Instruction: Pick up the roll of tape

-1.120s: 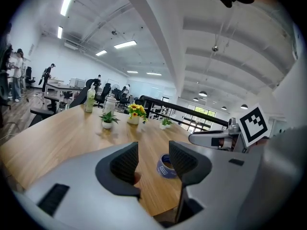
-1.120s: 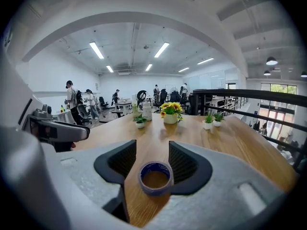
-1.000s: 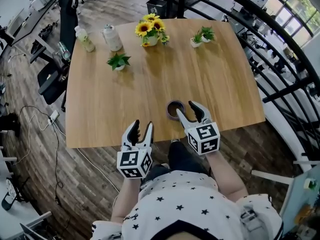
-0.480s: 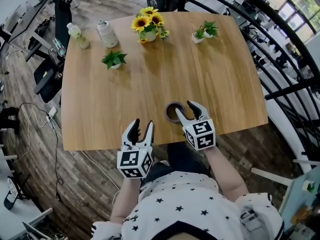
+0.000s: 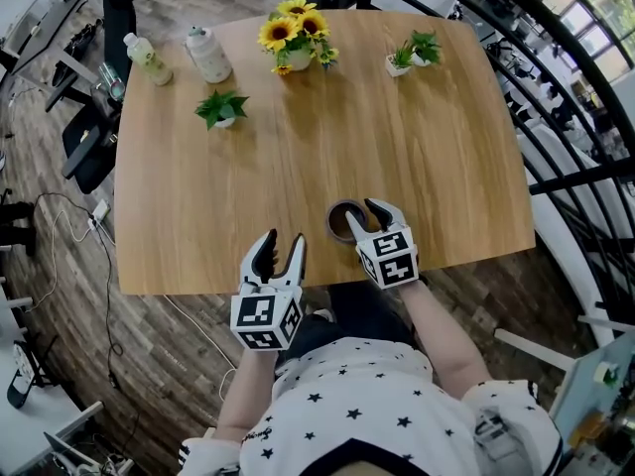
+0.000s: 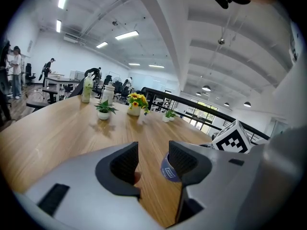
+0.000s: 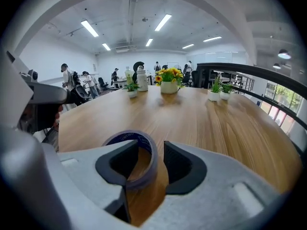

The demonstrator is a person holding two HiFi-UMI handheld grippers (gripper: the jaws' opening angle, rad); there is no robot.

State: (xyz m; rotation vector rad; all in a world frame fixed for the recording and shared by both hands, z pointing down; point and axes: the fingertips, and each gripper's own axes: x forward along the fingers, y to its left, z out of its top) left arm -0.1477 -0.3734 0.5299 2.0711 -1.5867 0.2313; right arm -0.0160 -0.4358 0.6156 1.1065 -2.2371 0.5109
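So: wooden table [image 5: 198, 216], mostly bare. Far edge has a sunflower pot [image 5: 295, 40], two small potted plants [image 5: 220, 107] and [image 5: 412, 50], and two bottles [image 5: 147, 58] and [image 5: 207, 55]. None of it is near the work.

Left gripper [image 5: 281, 241] hangs at the near table edge. Its jaws stand apart with nothing between them; in its own view the tape shows only beyond the jaws.

Right gripper [image 5: 362, 221] is down on the roll of tape [image 5: 340, 216], which lies flat on the table near the front edge, just ahead of the person. In the right gripper view the roll [image 7: 144, 143] has its right-hand wall standing between the jaws: one jaw looks to be inside the ring, the other outside. The jaws have just been closing, but they are wide and a strip of wood shows between the outer pad and the wall, so no clamp yet.

Status, my read: the approach and straddle are done. What is left is to close onto the wall and then lift. The roll looks to be resting on the table. Thin wall, so the pinch has to seat squarely or the ring could tip.
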